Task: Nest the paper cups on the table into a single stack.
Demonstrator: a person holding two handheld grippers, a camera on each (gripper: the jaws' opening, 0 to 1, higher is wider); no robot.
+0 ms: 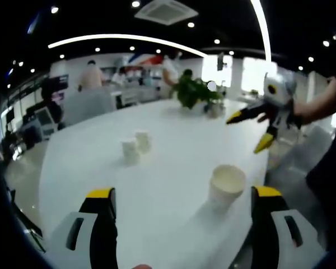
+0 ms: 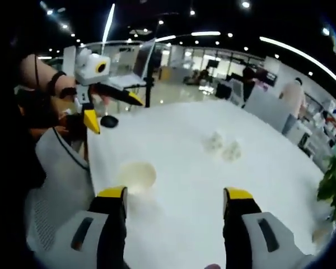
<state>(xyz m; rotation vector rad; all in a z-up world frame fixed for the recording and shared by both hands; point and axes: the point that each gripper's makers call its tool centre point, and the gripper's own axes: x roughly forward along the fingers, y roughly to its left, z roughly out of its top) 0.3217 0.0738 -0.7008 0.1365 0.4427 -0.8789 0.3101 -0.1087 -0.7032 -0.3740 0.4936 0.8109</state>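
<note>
Both grippers empty, jaws apart. Near paper cup [image 1: 227, 186] to be gripped at rim by left gripper [image 1: 182, 196] (upright, not crushed), then nested onto far cups [image 1: 135, 147].

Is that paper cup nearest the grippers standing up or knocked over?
Upright. The nearest paper cup stands on the white table, its round open mouth facing up; the right gripper view shows the same open rim.

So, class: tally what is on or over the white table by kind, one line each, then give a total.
Paper cups: 3, one near and two farther off
Potted plants: 1
Grippers: 2, left and right
Total: 6
</note>
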